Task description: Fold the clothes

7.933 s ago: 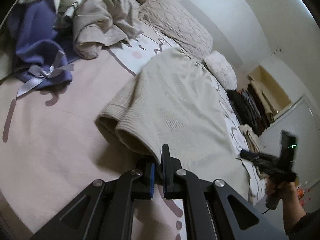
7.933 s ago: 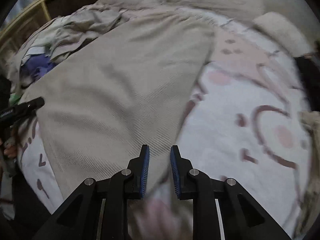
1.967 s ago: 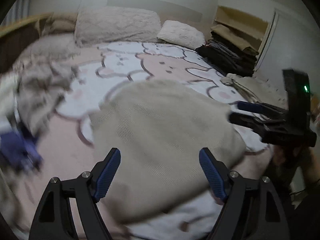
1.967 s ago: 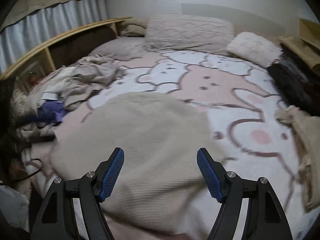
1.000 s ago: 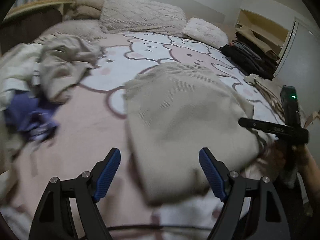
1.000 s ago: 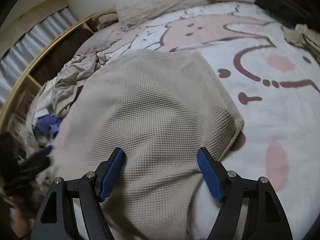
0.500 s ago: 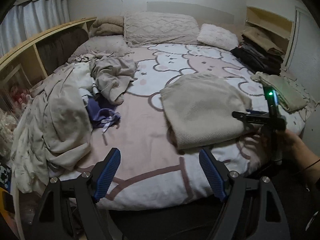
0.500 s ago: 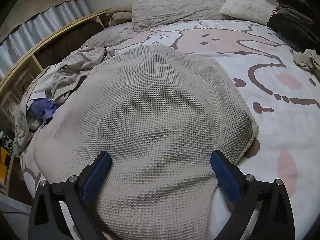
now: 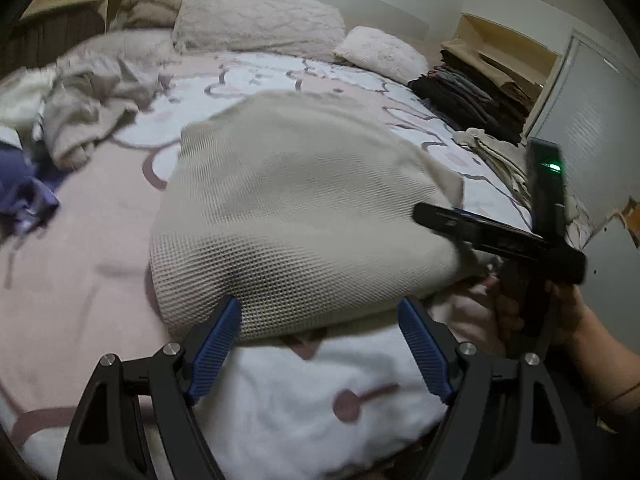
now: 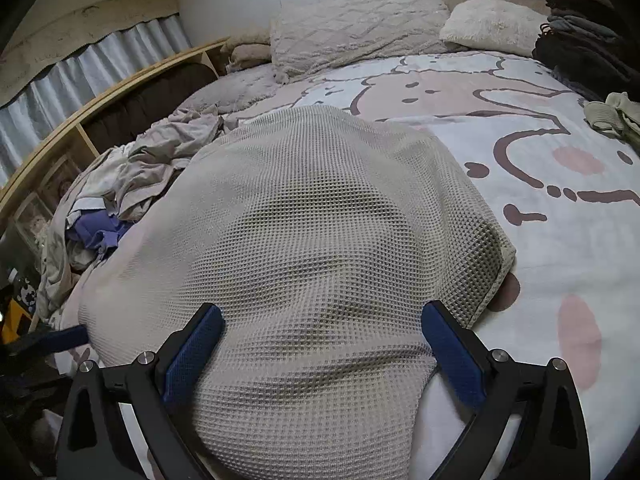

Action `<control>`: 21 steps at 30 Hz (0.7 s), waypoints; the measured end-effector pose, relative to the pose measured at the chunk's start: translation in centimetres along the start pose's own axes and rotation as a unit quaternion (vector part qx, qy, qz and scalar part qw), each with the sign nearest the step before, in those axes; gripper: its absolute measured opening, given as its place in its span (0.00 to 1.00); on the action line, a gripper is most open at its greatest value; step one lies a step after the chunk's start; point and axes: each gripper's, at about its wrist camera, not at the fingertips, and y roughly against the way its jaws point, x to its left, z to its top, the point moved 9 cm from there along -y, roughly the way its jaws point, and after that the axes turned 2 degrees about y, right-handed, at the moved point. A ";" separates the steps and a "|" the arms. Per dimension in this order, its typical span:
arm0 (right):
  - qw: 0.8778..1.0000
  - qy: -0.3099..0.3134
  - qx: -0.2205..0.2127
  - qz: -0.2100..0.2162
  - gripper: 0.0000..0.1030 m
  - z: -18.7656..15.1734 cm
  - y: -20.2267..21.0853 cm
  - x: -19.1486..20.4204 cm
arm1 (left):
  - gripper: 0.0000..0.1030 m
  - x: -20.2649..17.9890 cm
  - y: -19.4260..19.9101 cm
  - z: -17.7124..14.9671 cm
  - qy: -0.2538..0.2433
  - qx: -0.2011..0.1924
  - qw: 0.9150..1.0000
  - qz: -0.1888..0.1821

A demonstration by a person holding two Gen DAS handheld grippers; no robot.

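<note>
On the bed (image 10: 540,128) the folded beige top (image 10: 320,208) now lies released, my left gripper (image 9: 320,344) and right gripper (image 10: 320,348) both spread wide and empty, so another fold can follow

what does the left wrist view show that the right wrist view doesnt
Only the left wrist view shows the right claw from outside, the hand holding it, and the door. Only the right wrist view shows the curtain and wooden shelf rail. Both show the folded beige waffle garment, large pillow and clothes heap.
</note>
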 end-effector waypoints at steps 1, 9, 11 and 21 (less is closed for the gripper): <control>1.000 -0.001 -0.004 0.001 0.97 0.0 0.1 0.0 | 0.78 0.0 -0.3 0.2 -0.001 0.001 1.000 -0.001; 0.995 0.073 -0.056 -0.041 0.95 -0.5 4.4 4.7 | 0.83 -1.1 -1.7 0.3 -0.051 0.011 0.998 0.034; 0.991 0.101 -0.068 -0.047 0.95 -0.9 5.4 6.4 | 0.83 -1.2 -1.7 0.1 -0.060 0.010 0.997 0.043; 0.995 0.060 -0.041 -0.066 0.93 -2.6 2.7 3.0 | 0.82 -0.4 -0.7 0.8 -0.023 0.016 1.000 0.012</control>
